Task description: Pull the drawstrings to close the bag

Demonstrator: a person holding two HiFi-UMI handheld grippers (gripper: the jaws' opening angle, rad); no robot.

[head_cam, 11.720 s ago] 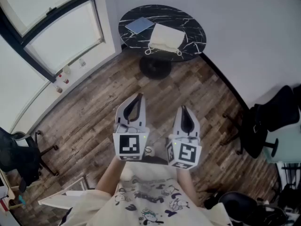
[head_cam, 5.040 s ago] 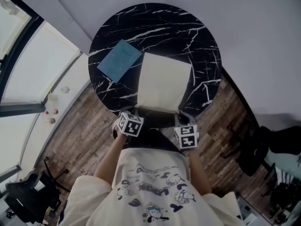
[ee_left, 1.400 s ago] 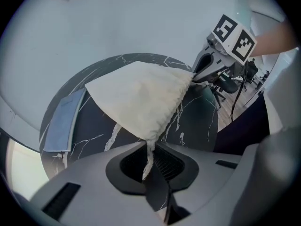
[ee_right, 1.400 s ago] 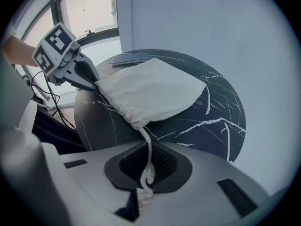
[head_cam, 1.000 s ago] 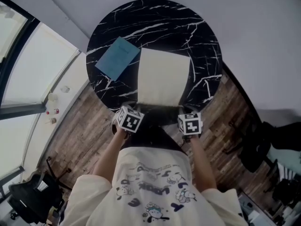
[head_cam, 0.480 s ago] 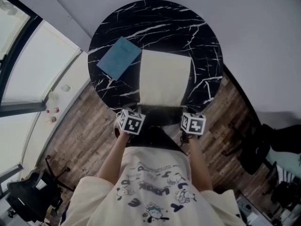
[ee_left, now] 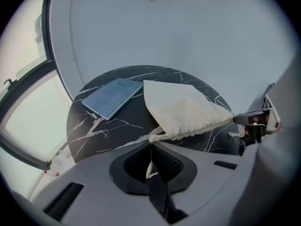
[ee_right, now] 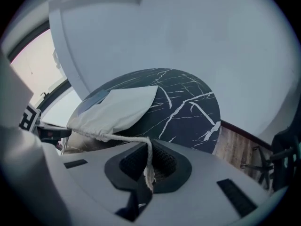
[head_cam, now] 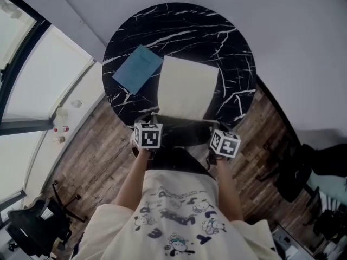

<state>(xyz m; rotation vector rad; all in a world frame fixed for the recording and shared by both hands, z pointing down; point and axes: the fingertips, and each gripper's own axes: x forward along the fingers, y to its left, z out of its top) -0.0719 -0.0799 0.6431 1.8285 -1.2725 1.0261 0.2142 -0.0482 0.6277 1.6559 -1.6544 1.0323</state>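
Observation:
A cream drawstring bag lies flat on the round black marble table, its mouth toward me. At the near left corner of the bag my left gripper has its jaws closing tight on the left drawstring. That cord runs straight from the gathered corner into the pads. My right gripper is shut on the right drawstring, which stretches from the bag's mouth over the jaw tip and hangs frayed between the pads. The bag is puckered along its mouth.
A blue notebook lies on the table left of the bag, touching its corner. A white wall curves behind the table. Wood floor and a window sill lie to the left, and a dark chair stands at the right.
The right gripper has shifted outward to the right and slightly toward me. The left gripper has turned a little, staying near the table's edge. The bag's near edge looks narrower.

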